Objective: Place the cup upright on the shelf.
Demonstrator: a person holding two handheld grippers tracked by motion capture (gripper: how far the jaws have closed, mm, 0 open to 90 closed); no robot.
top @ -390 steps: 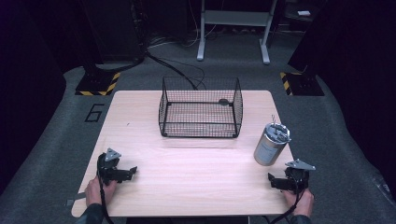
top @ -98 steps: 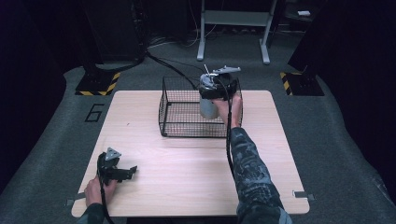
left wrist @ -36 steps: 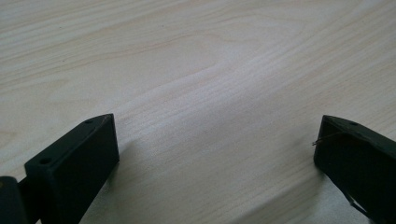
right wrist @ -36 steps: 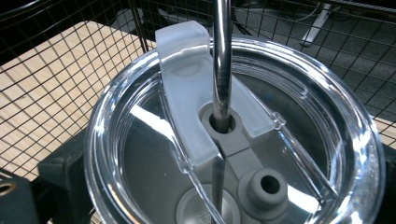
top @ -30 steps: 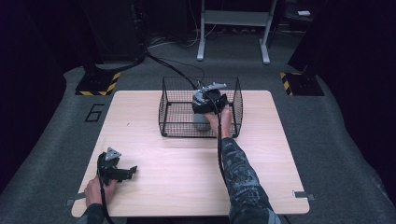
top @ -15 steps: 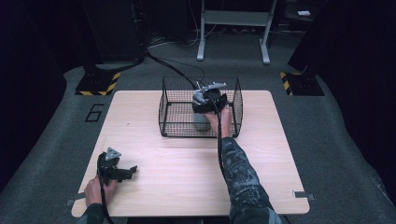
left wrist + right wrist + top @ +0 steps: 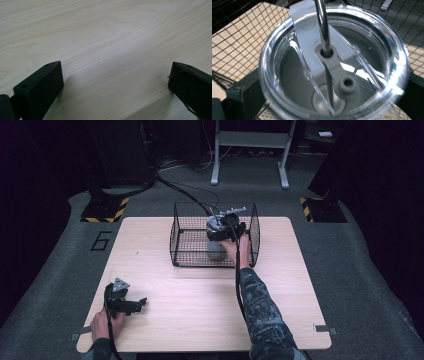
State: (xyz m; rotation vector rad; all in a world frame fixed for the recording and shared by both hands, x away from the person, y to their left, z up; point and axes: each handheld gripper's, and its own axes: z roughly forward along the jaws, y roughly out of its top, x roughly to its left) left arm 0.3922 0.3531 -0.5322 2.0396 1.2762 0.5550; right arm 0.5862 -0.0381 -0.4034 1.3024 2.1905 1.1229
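While the right gripper [image 7: 226,226] held the tumbler [image 7: 216,245] upright inside the wire basket [image 7: 180,240], its jaws clenched on the lidded rim, the cup seemed at or near the basket floor. Doing this well meant lowering straight, feeling it settle flat, then opening gently. The left gripper [image 7: 131,303] rested released on the bench [image 7: 200,305].

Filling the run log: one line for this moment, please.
right gripper: holds cup inside basket | left gripper: open, on table
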